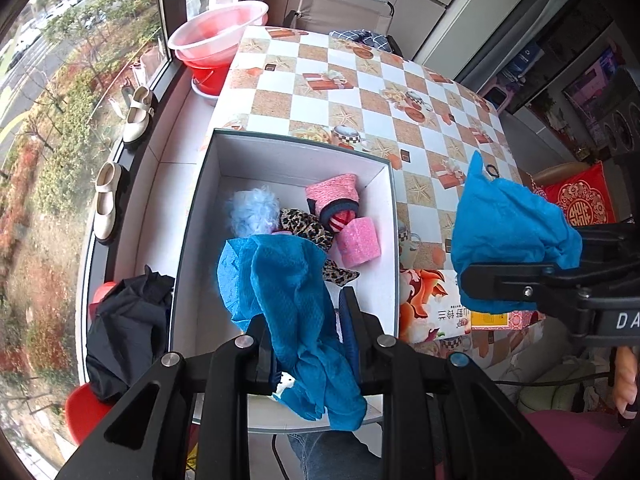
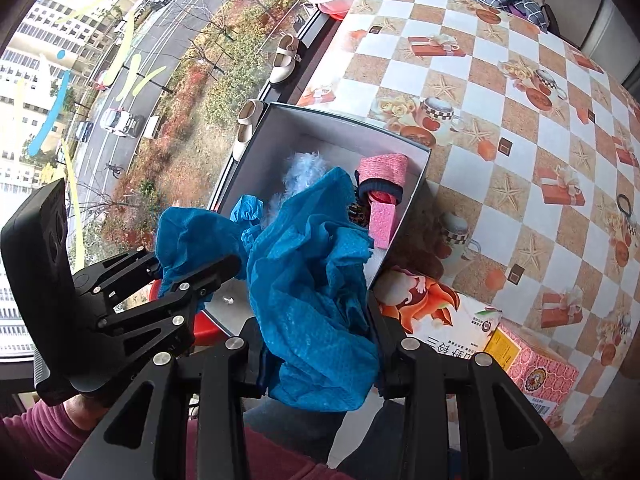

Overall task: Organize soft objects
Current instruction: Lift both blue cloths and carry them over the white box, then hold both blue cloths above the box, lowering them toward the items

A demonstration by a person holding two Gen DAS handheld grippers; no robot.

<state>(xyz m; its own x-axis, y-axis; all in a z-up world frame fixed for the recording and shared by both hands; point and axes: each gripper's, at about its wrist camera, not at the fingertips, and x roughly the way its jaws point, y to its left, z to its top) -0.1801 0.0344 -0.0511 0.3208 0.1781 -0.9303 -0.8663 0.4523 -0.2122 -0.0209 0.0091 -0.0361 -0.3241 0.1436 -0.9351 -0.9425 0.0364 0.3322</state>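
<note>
Holding a blue cloth [image 1: 296, 312] in my left gripper [image 1: 308, 336], jaws pinched on it, the fabric bunched between the fingers and draping down past them. My right gripper [image 2: 320, 344] is clamped on a crumpled blue mass [image 2: 312, 280] as well. I cannot tell whether it is one long cloth shared by both tongs or two separate pieces; in the left wrist view the two bunches look apart.

Both bunches hang over the near end of the open white box [image 1: 384, 216], which sits on the checkered table [image 1: 360, 92], close to its window-side edge.

Box contents, near to far:
- leopard-print fabric [image 1: 310, 232], partly under the blue cloth
- pink sponge block [image 1: 358, 242], just beside the leopard piece
- red-and-white striped item [image 1: 340, 218], tucked into a dark-cuffed pink knit piece [image 1: 334, 192]
- pale blue fluffy thing [image 1: 254, 210], toward the window side
- small white object [image 2: 229, 301] on the box floor near the front, too small to identify

Right of the box, touching or nearly touching its wall, lies a printed carton [image 2: 452, 320] with a cartoon figure. A black hair tie [image 2: 624, 204] lies on the table farther right.

Beyond, on the window sill: two cream shoes [image 1: 138, 114], dark clothing [image 1: 128, 324] heaped near a red seat [image 1: 86, 410]. At the far end, a stack of pink and red basins [image 1: 218, 32].
</note>
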